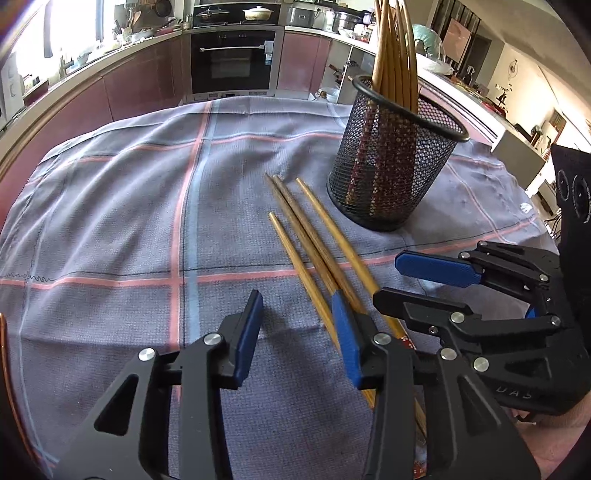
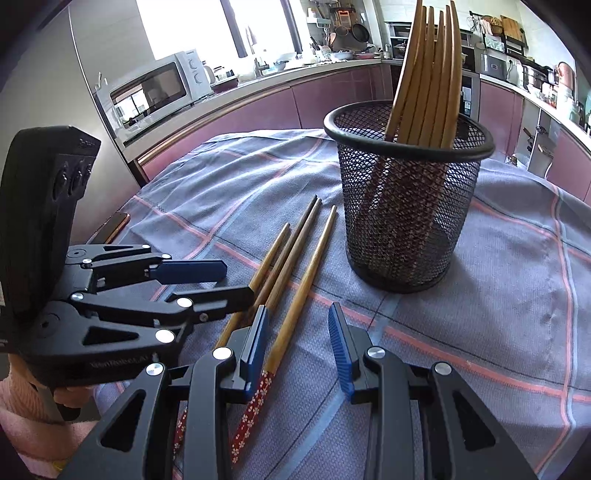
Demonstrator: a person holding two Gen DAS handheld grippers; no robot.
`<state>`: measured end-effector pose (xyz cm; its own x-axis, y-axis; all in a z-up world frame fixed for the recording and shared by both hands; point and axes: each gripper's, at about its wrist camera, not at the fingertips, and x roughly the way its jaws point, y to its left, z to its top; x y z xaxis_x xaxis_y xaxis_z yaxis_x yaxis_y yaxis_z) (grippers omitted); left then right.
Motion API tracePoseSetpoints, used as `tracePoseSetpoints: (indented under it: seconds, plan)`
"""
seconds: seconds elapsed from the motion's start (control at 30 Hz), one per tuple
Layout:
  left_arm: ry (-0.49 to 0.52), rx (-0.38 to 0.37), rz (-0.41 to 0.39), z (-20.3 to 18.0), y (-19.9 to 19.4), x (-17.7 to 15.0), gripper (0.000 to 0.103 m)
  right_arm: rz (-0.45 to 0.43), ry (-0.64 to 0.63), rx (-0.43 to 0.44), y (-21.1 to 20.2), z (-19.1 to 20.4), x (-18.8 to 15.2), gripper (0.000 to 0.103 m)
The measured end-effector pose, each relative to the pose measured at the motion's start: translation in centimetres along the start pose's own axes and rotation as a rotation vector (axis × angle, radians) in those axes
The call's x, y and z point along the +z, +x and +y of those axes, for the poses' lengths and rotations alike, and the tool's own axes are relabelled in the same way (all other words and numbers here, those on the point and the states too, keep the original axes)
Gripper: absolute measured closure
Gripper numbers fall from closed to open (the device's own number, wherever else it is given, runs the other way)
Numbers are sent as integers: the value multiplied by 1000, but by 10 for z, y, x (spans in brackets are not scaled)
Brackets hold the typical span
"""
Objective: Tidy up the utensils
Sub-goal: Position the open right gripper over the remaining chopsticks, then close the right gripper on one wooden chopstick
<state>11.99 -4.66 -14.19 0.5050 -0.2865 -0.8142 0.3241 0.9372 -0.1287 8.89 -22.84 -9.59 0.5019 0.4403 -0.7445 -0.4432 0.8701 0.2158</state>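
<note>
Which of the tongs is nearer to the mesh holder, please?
Right, narrowly. The right tongs sit straight in front of the mesh holder, astride one loose chopstick; the left tongs hover farther left.

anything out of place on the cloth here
Yes: four loose chopsticks lie flat on the checked cloth beside the mesh holder, while the others stand in it. Nothing looks spilled or damaged.

Bright window [image 2: 177, 26] glare (blown out), heavy fisheye edge curvature.
</note>
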Motion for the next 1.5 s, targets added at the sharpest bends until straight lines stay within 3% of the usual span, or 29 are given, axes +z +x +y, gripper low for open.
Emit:
tracePoseSetpoints:
  seconds: [0.57, 0.77, 0.8, 0.9, 1.0, 1.17, 1.5]
  plan:
    - [18, 57, 21, 5, 6, 10, 71, 13, -31, -49, 20, 2, 12, 72]
    - [-1, 62, 19, 3, 6, 9, 87, 19, -49, -78, 23, 6, 13, 86]
    - [-5, 62, 17, 3, 6, 8, 88, 17, -47, -78, 23, 6, 13, 93]
    - [-20, 62, 16, 6, 2, 6, 88, 20, -38, -73, 23, 3, 12, 93]
    - [-34, 58, 19, 11, 2, 4, 79, 24, -26, -76, 22, 0, 12, 92]
    - [-23, 67, 15, 9, 4, 5, 79, 29, -41, -80, 25, 2, 15, 90]
    - [-83, 44, 1, 12, -1, 5, 95, 11, 15, -33, 15, -6, 11, 98]
